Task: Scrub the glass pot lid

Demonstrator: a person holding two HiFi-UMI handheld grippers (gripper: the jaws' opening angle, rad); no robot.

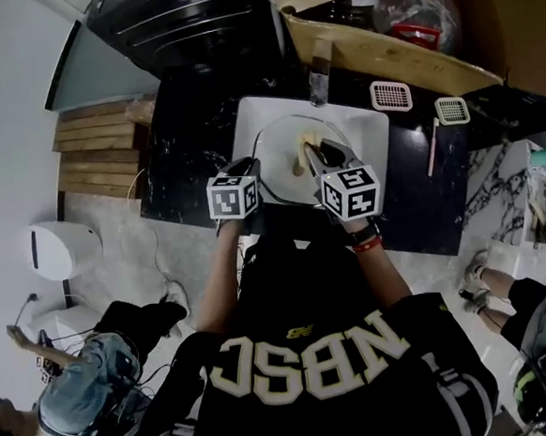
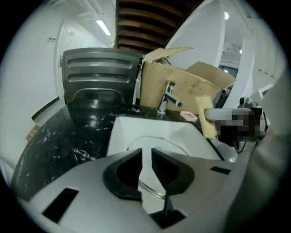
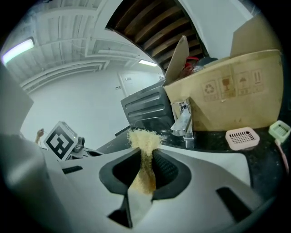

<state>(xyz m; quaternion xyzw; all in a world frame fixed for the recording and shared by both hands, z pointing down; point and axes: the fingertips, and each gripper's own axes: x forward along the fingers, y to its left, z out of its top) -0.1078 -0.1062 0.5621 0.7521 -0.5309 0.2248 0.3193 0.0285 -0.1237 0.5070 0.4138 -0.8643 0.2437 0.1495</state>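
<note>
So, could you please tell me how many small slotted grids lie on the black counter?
2: a pink slotted grid right of the tap, and a green slotted grid further right. Others may be hidden.

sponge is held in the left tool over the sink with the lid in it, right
Not quite. The sponge is held in the right tool, not the left one; the right gripper view shows it clamped there. The rest holds: it is over the sink with the lid in it.
</note>
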